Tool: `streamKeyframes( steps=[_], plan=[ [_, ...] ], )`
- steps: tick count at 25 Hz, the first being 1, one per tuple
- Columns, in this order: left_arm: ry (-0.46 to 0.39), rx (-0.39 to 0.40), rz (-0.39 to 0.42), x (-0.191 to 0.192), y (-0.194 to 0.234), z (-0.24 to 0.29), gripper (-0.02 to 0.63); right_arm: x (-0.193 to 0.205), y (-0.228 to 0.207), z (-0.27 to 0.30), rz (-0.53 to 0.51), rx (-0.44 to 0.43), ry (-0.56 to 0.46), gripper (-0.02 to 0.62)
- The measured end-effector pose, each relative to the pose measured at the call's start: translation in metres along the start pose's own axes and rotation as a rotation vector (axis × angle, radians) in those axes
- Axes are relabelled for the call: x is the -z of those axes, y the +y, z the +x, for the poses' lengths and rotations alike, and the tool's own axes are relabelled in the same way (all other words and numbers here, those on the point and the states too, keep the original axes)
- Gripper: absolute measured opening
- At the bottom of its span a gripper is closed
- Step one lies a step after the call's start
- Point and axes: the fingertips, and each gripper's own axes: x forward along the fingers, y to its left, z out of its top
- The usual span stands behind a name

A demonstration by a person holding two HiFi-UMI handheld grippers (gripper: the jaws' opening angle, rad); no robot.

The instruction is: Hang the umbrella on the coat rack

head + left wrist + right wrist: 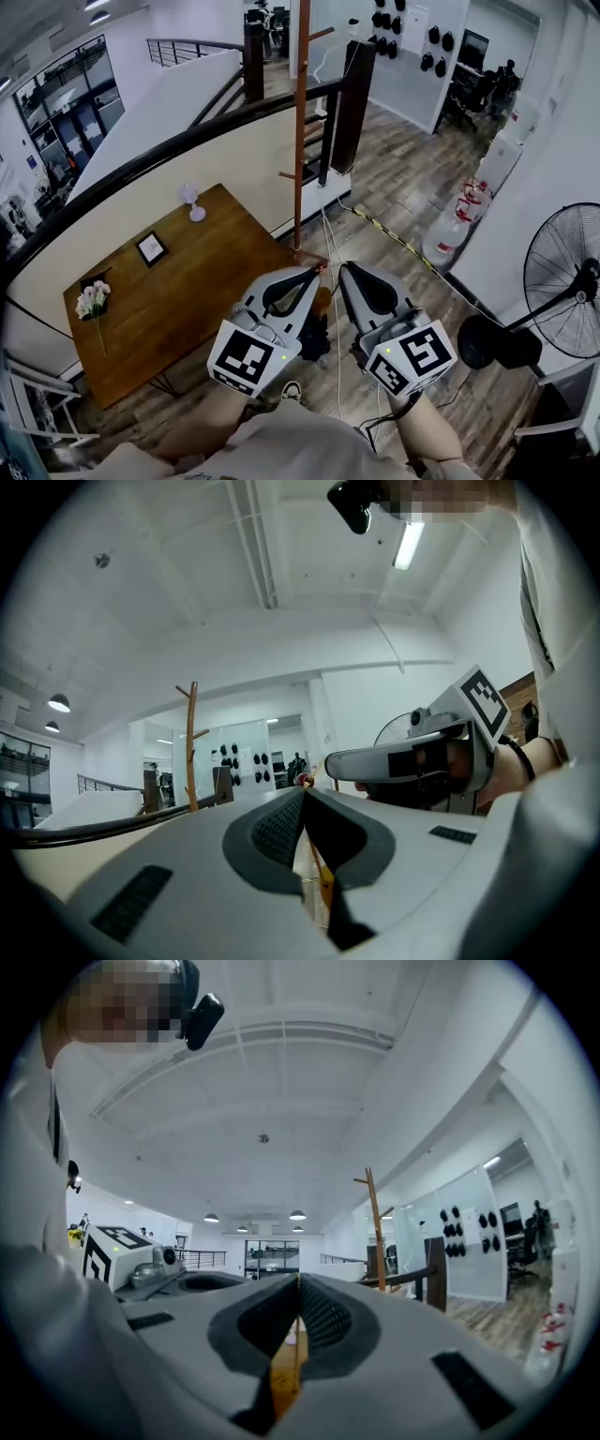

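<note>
The coat rack (300, 141) is a thin wooden pole with short side pegs, standing on the wood floor just beyond both grippers; its pegs show bare. It also appears as coat rack (191, 747) and coat rack (377, 1227). My left gripper (315, 271) and right gripper (346, 270) are held side by side low in the head view, tips toward the pole's foot. Both have their jaws closed together with nothing between them: left gripper (302, 791), right gripper (298, 1279). No umbrella is clearly visible. A dark object (314, 339) lies below the left gripper; I cannot tell what it is.
A wooden table (187, 291) at the left carries a picture frame (151, 248), flowers (92, 300) and a small white fan (192, 202). A black railing (234, 117) curves behind it. A standing fan (567, 281) is at the right, red-topped canisters (459, 220) beyond, and a white cable (330, 309) on the floor.
</note>
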Motion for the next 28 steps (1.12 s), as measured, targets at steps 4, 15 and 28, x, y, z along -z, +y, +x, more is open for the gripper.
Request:
streamKeyframes(
  steps=[4,15,28],
  plan=[
    [-0.009,0.022,0.019,0.002,0.035,0.032,0.005,-0.004,-0.028,0.037,-0.001,0.031,-0.014,0.008],
    [-0.013,0.036,0.022,0.019,0.098,0.106,0.006,0.004,-0.095,0.109,-0.063,0.035,-0.003,0.008],
    [0.019,-0.051,-0.001,0.04,0.169,0.243,0.006,0.013,-0.227,0.202,-0.027,-0.123,-0.003,0.008]
  ],
)
